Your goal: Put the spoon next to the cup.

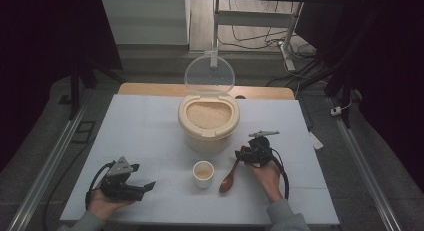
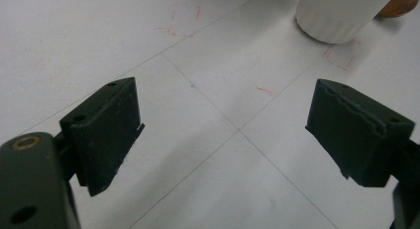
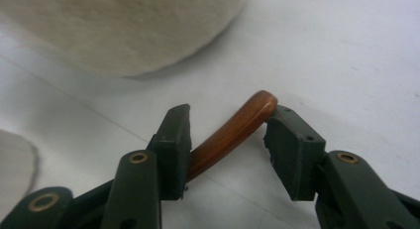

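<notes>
Small white cup (image 1: pixel 203 173) seen filled with rice; brown wooden spoon (image 1: pixel 229 180) laid on worktop, right gripper (image 3: pixel 229 140) jaws apart around handle. Lid closing judged outstanding.

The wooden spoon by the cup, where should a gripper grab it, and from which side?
Grip the wooden spoon by its slim handle, near the raised upper end that the right gripper straddles with open jaws. Come from above, across the handle: that end looks lifted off the table, while the bowl lies low beside the cup.
</notes>
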### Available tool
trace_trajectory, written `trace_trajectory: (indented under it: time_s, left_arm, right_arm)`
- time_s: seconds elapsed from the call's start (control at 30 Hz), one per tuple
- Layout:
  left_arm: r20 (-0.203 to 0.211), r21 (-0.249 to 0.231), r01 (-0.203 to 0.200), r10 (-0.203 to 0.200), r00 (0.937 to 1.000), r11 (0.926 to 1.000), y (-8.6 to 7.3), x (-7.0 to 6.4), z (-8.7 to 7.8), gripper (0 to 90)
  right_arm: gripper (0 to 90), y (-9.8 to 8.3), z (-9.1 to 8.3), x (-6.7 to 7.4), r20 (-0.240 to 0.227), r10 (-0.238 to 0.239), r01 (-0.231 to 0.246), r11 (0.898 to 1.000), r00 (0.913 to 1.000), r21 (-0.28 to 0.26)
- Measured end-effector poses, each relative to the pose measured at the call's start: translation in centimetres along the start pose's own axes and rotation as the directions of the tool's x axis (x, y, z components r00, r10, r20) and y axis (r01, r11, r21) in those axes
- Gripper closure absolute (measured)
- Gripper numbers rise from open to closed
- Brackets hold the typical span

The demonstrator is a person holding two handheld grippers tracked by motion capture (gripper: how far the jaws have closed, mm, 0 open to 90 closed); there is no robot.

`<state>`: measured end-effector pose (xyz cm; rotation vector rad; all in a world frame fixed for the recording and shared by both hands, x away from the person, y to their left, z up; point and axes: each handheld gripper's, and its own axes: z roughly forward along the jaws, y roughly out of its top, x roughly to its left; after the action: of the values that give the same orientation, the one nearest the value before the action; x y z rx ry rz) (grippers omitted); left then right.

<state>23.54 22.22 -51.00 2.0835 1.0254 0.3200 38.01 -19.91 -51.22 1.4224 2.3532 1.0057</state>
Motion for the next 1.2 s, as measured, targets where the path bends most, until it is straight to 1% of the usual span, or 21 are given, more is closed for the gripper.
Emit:
trace_trajectory:
  time_s: [0.13, 0.23, 0.33, 0.37, 0.43, 0.47, 0.5, 0.53, 0.57, 0.6, 0.63, 0.73, 0.83, 0.9, 0.97, 1.0, 1.07, 1.13, 1.17, 1.2]
  left_arm:
    - [0.0, 0.001, 0.0, 0.0, 1.0, 1.0, 0.0, 0.0, 0.0, 13.2]
    - [0.001, 0.003, -0.001, 0.001, 1.0, 1.0, 0.0, 0.0, 0.1, 13.2]
    - [-0.001, 0.0, 0.0, 0.0, 1.0, 1.0, 0.0, 0.0, 0.0, 13.2]
    - [-0.002, 0.0, -0.001, 0.001, 1.0, 1.0, 0.0, 0.0, 0.0, 13.1]
    - [-0.004, -0.003, 0.0, 0.0, 1.0, 1.0, 0.0, 0.0, -0.1, 13.1]
    - [-0.004, -0.005, 0.003, -0.003, 1.0, 1.0, 0.0, 0.1, -0.1, 13.1]
    - [-0.005, -0.007, 0.004, -0.004, 1.0, 1.0, 0.0, 0.1, -0.1, 13.1]
    - [-0.007, -0.01, 0.005, -0.005, 1.0, 0.9999, -0.1, 0.1, -0.1, 13.1]
    - [-0.009, -0.011, 0.004, -0.004, 1.0, 0.9999, -0.1, 0.1, -0.1, 13.1]
    - [-0.009, -0.011, 0.005, -0.006, 0.9999, 0.9999, 0.0, 0.1, -0.1, 13.1]
    - [-0.01, -0.012, 0.005, -0.006, 0.9999, 0.9999, 0.0, 0.1, -0.1, 13.0]
    - [-0.013, -0.016, 0.006, -0.006, 0.9999, 0.9999, 0.0, 0.1, -0.2, 12.9]
    - [-0.013, -0.02, 0.013, -0.013, 0.9998, 0.9997, -0.1, 0.2, -0.3, 12.8]
    - [-0.014, -0.022, 0.013, -0.013, 0.9998, 0.9997, -0.1, 0.1, -0.3, 12.8]
    - [-0.014, -0.023, 0.012, -0.013, 0.9998, 0.9997, -0.1, 0.1, -0.3, 12.8]
    - [-0.014, -0.024, 0.012, -0.013, 0.9998, 0.9996, -0.1, 0.1, -0.3, 12.8]
    - [-0.015, -0.027, 0.01, -0.011, 0.9998, 0.9996, -0.1, 0.1, -0.4, 12.7]
    - [-0.015, -0.03, 0.008, -0.008, 0.9998, 0.9995, -0.1, 0.1, -0.4, 12.7]
    - [-0.015, -0.033, 0.008, -0.008, 0.9998, 0.9994, -0.1, 0.1, -0.5, 12.7]
    - [-0.016, -0.036, 0.007, -0.008, 0.9998, 0.9993, -0.1, 0.1, -0.5, 12.7]
  right_arm:
    - [50.7, 0.0, 0.2, 0.0, 0.021, 0.016, -0.016, 1.0, 0.9996, 0.002]
    - [48.8, 0.0, 0.1, 0.0, 0.024, 0.028, -0.028, 1.0, 0.9993, -0.001]
    - [46.6, 0.0, -0.2, -0.1, 0.036, 0.03, -0.029, 0.999, 0.9989, -0.019]
    - [46.6, 0.0, -0.5, -0.1, 0.034, 0.024, -0.022, 0.999, 0.9991, -0.033]
    - [46.6, -0.1, -1.2, -0.1, 0.006, 0.004, -0.003, 0.998, 1.0, -0.059]
    - [46.5, -0.1, -1.7, 0.0, -0.009, -0.014, 0.013, 0.997, 0.9999, -0.078]
    - [46.4, -0.2, -2.2, 0.1, -0.027, -0.041, 0.038, 0.994, 0.9988, -0.101]
    - [45.3, -0.4, -2.7, 0.2, -0.049, -0.058, 0.052, 0.992, 0.9971, -0.118]
    - [44.6, -0.5, -3.3, 0.2, -0.079, -0.082, 0.071, 0.987, 0.9935, -0.141]
    - [44.5, -0.7, -3.7, 0.3, -0.09, -0.107, 0.092, 0.983, 0.9902, -0.158]
    - [44.5, -0.9, -4.2, 0.5, -0.101, -0.131, 0.112, 0.978, 0.9862, -0.176]
    - [44.2, -1.6, -5.7, 0.9, -0.113, -0.207, 0.178, 0.958, 0.9717, -0.226]
    - [43.3, -2.6, -7.0, 1.0, -0.109, -0.268, 0.233, 0.936, 0.9571, -0.263]
    - [42.3, -3.2, -7.9, 0.8, -0.089, -0.3, 0.266, 0.923, 0.9497, -0.278]
    - [41.1, -3.8, -8.7, 0.5, -0.072, -0.328, 0.296, 0.912, 0.9419, -0.283]
    - [40.5, -4.1, -9.0, 0.3, -0.07, -0.335, 0.302, 0.909, 0.9396, -0.288]
    - [39.6, -4.6, -9.6, -0.2, -0.078, -0.336, 0.299, 0.905, 0.9387, -0.304]
    - [38.9, -4.9, -10.0, -0.7, -0.08, -0.347, 0.309, 0.902, 0.9343, -0.301]
    - [38.5, -5.1, -10.2, -0.9, -0.082, -0.355, 0.316, 0.899, 0.9312, -0.303]
    - [38.1, -5.3, -10.4, -1.0, -0.086, -0.36, 0.321, 0.899, 0.9289, -0.299]
